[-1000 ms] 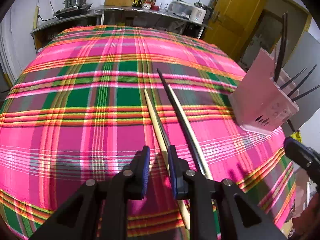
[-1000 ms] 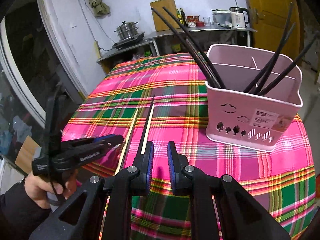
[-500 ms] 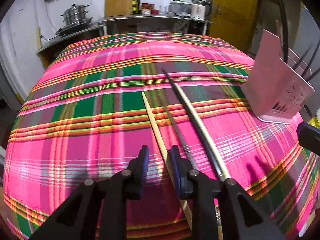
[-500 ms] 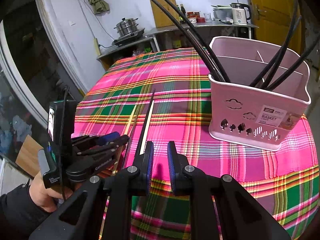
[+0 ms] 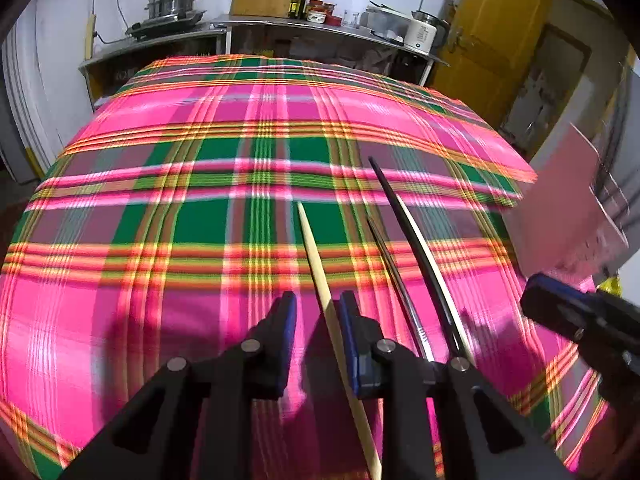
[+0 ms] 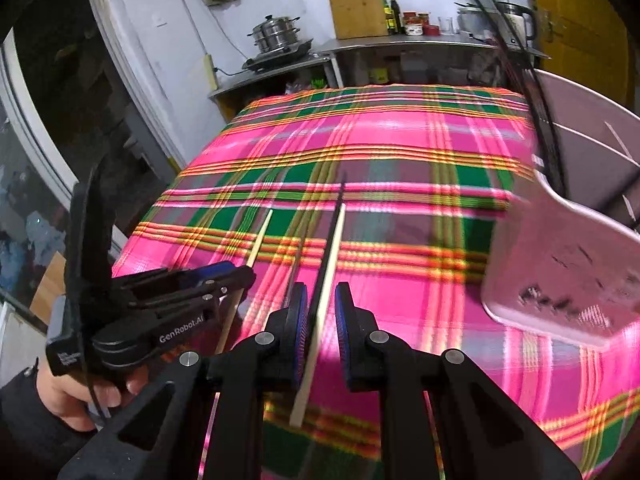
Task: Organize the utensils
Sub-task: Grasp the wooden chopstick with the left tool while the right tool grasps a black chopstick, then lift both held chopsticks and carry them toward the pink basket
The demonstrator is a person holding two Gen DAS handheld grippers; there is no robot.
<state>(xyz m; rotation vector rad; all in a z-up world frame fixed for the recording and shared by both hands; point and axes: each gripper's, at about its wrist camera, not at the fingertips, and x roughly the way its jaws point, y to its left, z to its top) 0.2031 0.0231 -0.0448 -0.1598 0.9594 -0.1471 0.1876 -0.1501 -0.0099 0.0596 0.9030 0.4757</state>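
Observation:
Several chopsticks lie on the plaid tablecloth [image 5: 200,200]. A pale wooden chopstick [image 5: 320,280] passes between the open pads of my left gripper [image 5: 318,312]. To its right lie a thin metal one [image 5: 390,268] and a black one [image 5: 404,224] beside a cream one. In the right wrist view my right gripper [image 6: 321,308] is open around the black and cream pair [image 6: 334,248], and my left gripper [image 6: 224,276] is at the left over the wooden chopstick [image 6: 260,238]. The pink utensil basket [image 6: 568,256] with black chopsticks stands at the right.
The basket [image 5: 568,208] is blurred at the right of the left wrist view, with my right gripper [image 5: 576,320] below it. Behind the table are a metal counter [image 5: 280,28] with pots, bottles and a kettle, and a yellow door [image 5: 492,24].
Both grippers have moved forward and down onto the chopsticks. The left one now straddles the wooden chopstick, the right one the black and cream pair. The basket has slid to the right of view.

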